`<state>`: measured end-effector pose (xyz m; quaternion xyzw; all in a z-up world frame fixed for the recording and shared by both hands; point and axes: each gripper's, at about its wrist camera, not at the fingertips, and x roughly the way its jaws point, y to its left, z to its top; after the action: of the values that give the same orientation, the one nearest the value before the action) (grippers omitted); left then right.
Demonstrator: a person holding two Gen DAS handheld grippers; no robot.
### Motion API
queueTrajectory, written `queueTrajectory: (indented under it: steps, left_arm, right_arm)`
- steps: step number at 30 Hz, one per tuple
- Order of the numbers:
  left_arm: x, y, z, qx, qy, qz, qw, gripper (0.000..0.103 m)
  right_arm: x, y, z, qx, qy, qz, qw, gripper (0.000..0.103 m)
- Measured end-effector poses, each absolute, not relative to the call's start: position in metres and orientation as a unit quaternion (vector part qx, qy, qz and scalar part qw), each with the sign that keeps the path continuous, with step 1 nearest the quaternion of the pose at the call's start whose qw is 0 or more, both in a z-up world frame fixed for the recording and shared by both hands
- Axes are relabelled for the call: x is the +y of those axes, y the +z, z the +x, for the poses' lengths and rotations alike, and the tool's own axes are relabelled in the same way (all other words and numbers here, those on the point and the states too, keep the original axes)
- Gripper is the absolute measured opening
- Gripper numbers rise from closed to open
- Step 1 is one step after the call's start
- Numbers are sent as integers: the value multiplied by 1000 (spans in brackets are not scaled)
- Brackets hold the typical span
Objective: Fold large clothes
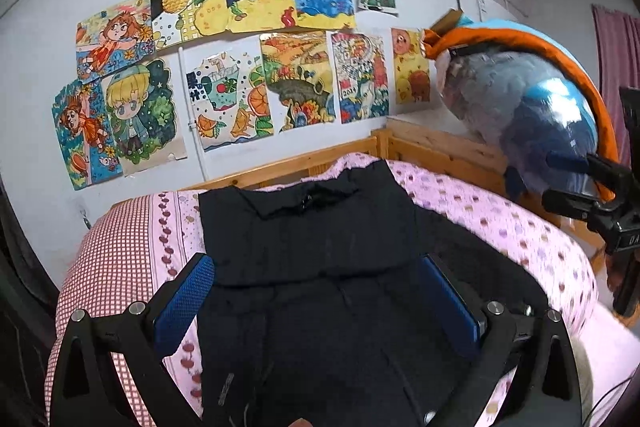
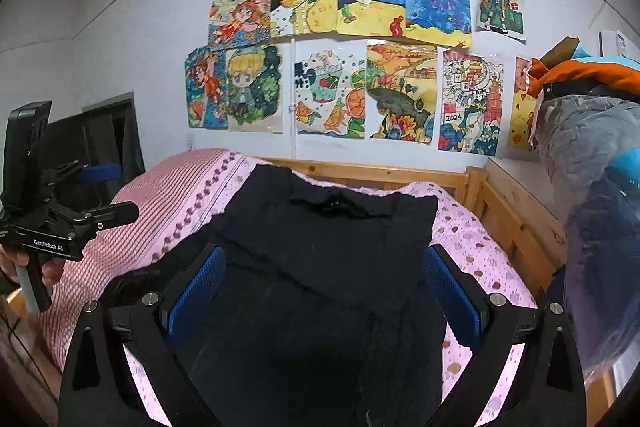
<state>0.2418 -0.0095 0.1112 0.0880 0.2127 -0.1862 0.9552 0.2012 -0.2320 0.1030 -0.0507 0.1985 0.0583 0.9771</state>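
I see my left gripper (image 1: 316, 291) and right gripper (image 2: 324, 283) both spread wide, empty, above the black garment (image 1: 312, 227) on the bed (image 1: 500, 223).

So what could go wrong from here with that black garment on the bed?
Both hand-held grippers, left and right, hang open above the black garment, holding nothing. A pinch might catch the pink sheet along with the cloth. The fabric is dark and already layered, so its edges are hard to pick out. The plastic-wrapped bundle sits close on the right and could get bumped.
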Motion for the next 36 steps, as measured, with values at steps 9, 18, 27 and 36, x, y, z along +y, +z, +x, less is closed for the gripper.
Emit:
queueTrajectory:
  steps: [9,18,27,36]
  left_arm:
    - [5,79,213,229,-203,115,945,103]
    - [21,27,202,268,-220,139,927,103]
    - [10,-10,188,292,-245,196,904,103]
    - [6,-47,171,304,-239,274,880,103]
  right_arm:
    - [-225,67,168,219,64,-66,971,97]
    - [-233,15,154,270,52,-55,960,97]
    - [-230,-30,155,316,62,-63,945,97]
    - [-236,-73,156,371,52,-70,925,97]
